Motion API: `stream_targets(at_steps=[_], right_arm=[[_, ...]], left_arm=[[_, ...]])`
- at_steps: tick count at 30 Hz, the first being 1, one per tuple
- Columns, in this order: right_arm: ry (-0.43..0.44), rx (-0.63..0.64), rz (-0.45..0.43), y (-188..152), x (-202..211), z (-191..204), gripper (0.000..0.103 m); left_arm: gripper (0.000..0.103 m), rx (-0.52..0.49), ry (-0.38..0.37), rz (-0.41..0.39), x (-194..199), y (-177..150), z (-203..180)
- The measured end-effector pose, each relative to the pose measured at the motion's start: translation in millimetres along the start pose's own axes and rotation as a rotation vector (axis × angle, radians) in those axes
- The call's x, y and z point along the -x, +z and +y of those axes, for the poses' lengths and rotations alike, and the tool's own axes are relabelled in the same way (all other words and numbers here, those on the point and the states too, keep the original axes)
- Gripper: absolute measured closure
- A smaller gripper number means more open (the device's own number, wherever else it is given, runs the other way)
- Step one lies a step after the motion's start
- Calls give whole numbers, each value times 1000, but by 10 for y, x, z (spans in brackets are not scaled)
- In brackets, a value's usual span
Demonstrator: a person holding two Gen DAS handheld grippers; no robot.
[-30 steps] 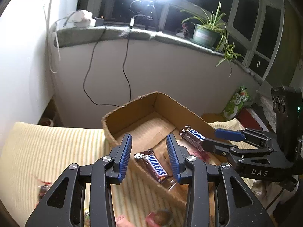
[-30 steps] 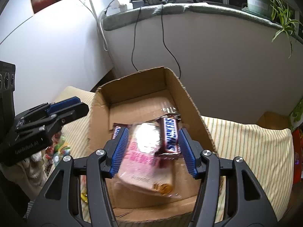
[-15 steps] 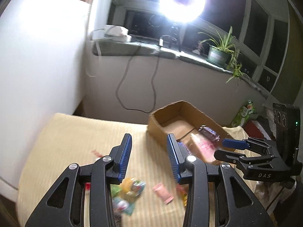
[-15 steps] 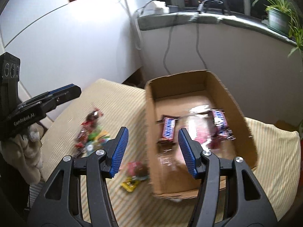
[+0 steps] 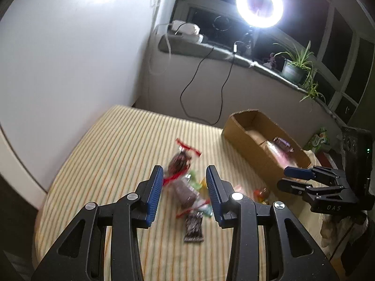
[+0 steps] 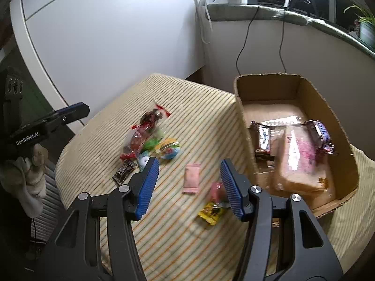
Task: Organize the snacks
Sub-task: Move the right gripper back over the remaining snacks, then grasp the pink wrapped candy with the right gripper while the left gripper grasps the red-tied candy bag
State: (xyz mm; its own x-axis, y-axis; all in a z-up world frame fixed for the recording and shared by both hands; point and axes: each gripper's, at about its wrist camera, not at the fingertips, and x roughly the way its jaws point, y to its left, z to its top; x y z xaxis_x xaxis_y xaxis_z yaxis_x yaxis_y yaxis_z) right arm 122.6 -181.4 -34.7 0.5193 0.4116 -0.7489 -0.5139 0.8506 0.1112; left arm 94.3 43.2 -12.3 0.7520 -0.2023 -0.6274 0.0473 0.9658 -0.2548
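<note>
A cardboard box (image 6: 243, 117) stands on the striped cloth at the right; it also shows in the left wrist view (image 5: 236, 135). It holds two Snickers bars (image 6: 263, 140) and a pink bagged snack (image 6: 297, 161). A pile of loose snacks (image 6: 150, 138) lies on the cloth left of the box, with a pink packet (image 6: 192, 178), a yellow packet (image 6: 211, 213) and a dark packet (image 6: 124, 171) nearby. My left gripper (image 5: 185, 187) is open and empty above the pile (image 5: 182, 178). My right gripper (image 6: 187, 180) is open and empty above the pink packet.
The striped cloth (image 6: 199, 103) covers a table that ends at a white wall on the left. A ledge (image 5: 211, 49) with cables, a ring light (image 5: 259, 4) and a potted plant (image 5: 295, 70) runs behind. A green bag (image 5: 318, 138) sits beyond the box.
Both grippers have pulled back from the box and swung left toward the loose snacks. My right gripper let go of the Snickers bar and pink bag, which now lie in the box.
</note>
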Motion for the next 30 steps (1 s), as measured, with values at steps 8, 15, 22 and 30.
stream_targets(at_steps=[8,15,22,30], right_arm=[[-3,16,54,-127,-273,171,46],[-41,5,96,-232,-534,199,48],[-88,12,132,-242,-745,215,54],[-144,22,163,-219,-919,200,62]], left_arm=[[60,58,-36,62,-159,-199,111],[57,86,-67,105,-329,-261,126],[57,108,-85,144,-494,-294,146],[57,125,-70,170,-658,-270,158]])
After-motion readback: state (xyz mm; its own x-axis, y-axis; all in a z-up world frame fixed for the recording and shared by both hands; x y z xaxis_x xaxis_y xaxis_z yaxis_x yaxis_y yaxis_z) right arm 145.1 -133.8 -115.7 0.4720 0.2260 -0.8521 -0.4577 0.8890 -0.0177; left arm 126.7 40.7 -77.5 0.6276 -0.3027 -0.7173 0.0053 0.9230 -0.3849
